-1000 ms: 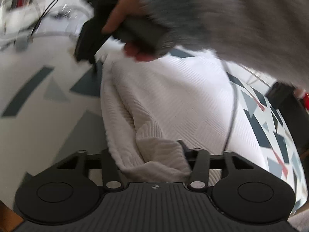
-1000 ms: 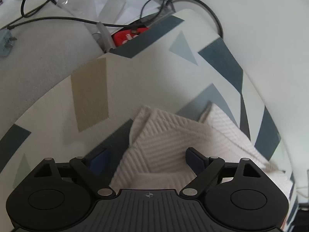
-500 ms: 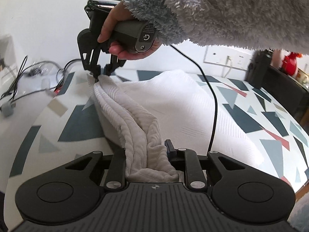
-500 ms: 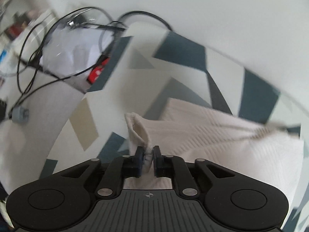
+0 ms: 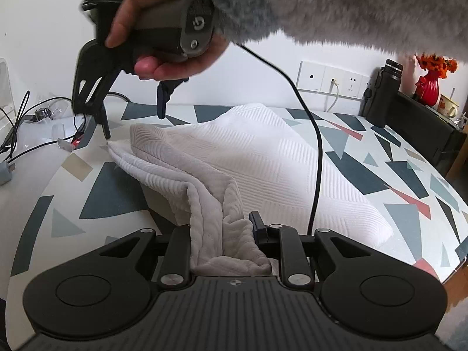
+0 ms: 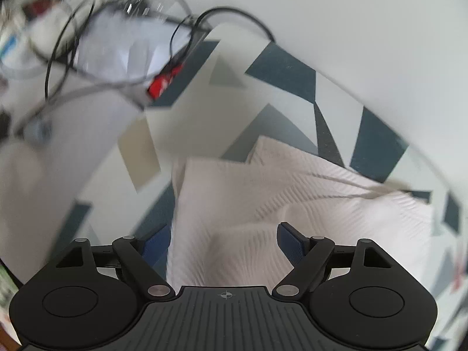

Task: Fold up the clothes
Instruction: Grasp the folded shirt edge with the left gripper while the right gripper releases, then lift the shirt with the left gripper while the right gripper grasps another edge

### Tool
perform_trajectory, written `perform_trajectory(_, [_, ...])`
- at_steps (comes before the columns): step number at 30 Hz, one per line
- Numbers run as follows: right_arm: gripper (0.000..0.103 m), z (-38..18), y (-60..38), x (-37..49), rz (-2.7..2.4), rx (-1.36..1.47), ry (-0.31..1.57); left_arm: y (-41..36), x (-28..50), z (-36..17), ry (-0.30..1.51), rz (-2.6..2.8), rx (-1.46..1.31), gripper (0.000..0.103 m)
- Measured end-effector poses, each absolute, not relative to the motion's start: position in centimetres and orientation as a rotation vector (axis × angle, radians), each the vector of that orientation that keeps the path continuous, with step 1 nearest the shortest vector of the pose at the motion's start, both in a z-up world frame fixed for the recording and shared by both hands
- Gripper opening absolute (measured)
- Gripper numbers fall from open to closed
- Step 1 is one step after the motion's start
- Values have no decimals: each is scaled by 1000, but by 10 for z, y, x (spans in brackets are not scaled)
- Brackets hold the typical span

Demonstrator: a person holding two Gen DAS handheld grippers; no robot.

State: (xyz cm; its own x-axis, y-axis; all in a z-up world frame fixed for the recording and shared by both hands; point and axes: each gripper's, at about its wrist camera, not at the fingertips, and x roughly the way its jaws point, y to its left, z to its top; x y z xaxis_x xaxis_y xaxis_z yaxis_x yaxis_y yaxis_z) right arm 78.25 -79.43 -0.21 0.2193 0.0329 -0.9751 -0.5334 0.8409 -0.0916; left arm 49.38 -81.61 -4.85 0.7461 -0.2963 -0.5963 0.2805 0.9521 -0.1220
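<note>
A white ribbed garment [image 5: 251, 158] lies partly folded on the patterned table [image 5: 409, 181]. My left gripper [image 5: 223, 228] is shut on a bunched edge of it at the near side, lifting that fold. The right gripper [image 5: 131, 122], held by a hand in a fluffy grey sleeve [image 5: 351, 8], hangs above the garment's far left corner with its jaws opening and nothing between them. In the right wrist view the garment [image 6: 292, 199] lies below the spread right gripper [image 6: 223, 239], whose blue pads [image 6: 292, 244] touch nothing.
Black cables [image 5: 17, 134] and small items lie on the white surface left of the table. A black cable [image 5: 316, 152] hangs from the right gripper across the garment. Wall sockets [image 5: 333, 82], a dark bottle [image 5: 383, 93] and a red vase [image 5: 428, 86] stand at the back right.
The right gripper let go of the garment's far corner, opened and rose above it; the corner dropped onto the table. The left gripper keeps its grip and has stayed put.
</note>
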Motion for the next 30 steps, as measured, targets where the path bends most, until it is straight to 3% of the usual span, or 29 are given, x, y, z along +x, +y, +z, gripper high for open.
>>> perform_trajectory(8, [78, -14, -775, 753, 399, -565, 1298, -814, 495, -50, 659, -304, -59, 22])
perform_trajectory(10, [73, -27, -771, 749, 384, -594, 1298, -814, 495, -51, 660, -299, -62, 22])
perform_trajectory(11, [62, -33, -769, 747, 375, -609, 1297, -813, 494, -51, 663, -295, -61, 22])
perform_trajectory(12, [36, -39, -768, 745, 367, -624, 1295, -813, 494, -52, 667, -289, -58, 22])
perform_trajectory(14, [15, -39, -773, 749, 363, -600, 1281, -812, 493, -53, 674, -278, -52, 22])
perform_trajectory(22, [12, 33, -899, 811, 525, 103, 1228, -811, 499, -32, 633, -289, -2, 22])
perform_trajectory(30, [12, 30, -1097, 821, 500, 706, 1099, -865, 522, 6, 609, -432, 108, 22])
